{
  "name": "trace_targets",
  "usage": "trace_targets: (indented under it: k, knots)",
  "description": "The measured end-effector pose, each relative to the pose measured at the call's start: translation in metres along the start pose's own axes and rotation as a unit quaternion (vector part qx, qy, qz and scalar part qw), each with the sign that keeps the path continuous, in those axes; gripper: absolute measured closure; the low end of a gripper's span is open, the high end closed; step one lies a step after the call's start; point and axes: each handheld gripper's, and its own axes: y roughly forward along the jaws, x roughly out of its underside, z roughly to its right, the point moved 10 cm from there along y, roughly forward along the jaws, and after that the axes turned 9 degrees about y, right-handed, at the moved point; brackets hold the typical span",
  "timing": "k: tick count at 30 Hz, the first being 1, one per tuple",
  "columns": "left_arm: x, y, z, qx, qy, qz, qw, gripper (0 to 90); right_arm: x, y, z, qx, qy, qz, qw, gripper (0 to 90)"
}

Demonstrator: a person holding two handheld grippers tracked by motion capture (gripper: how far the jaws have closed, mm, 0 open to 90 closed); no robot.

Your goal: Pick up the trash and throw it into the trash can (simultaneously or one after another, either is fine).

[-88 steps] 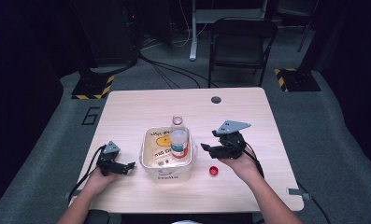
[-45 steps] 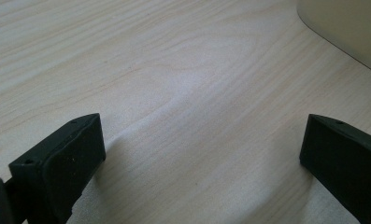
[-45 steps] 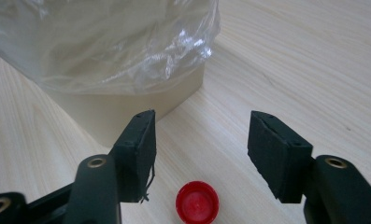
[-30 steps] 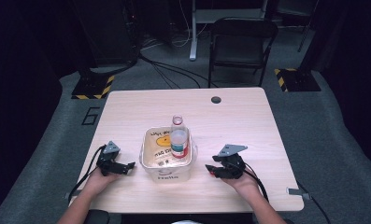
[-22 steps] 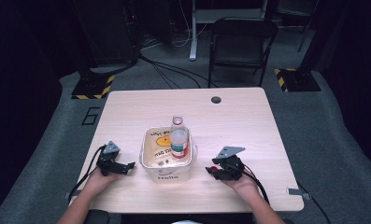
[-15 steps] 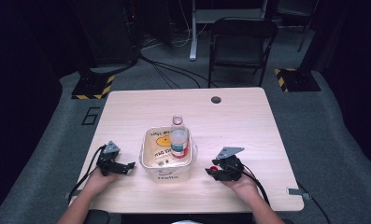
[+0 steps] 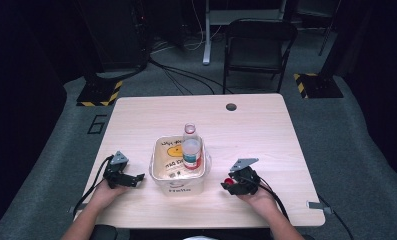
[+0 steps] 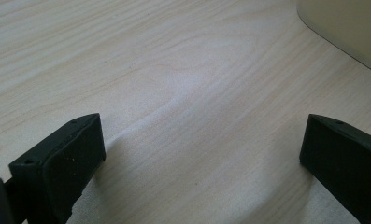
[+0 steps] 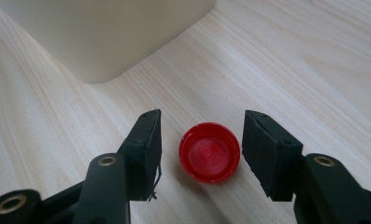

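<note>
Cap [image 9: 209, 152]: red, lying flat on the table [image 7: 266, 130] with its top up, just right of the tub [image 7: 177, 186]; in the high view it shows as a red spot [image 7: 228, 181] at the right gripper's tips.
Right gripper [image 9: 201, 140]: jaws spread, one on each side of the cap, a small gap on both sides, not touching it; held low over the table by the person's right hand [image 7: 256, 197].
Tub: white, square, with print on its inner wall; one corner stands near the cap in the right gripper view.
Bottle [image 7: 191, 150]: clear, red-banded label, no cap on, standing inside the tub.
Left gripper [image 8: 202, 154]: jaws wide apart over bare table, left of the tub.
</note>
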Motion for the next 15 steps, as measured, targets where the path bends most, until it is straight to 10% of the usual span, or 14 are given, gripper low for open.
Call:
trace_targets:
  k: [15]
  knots:
    - [0.0,0.0,-0.0003,0.0,0.002,0.0,1.0,0.0,0.0025,0.0006,0.0016,0.003,-0.001,-0.014,0.9999,57.3]
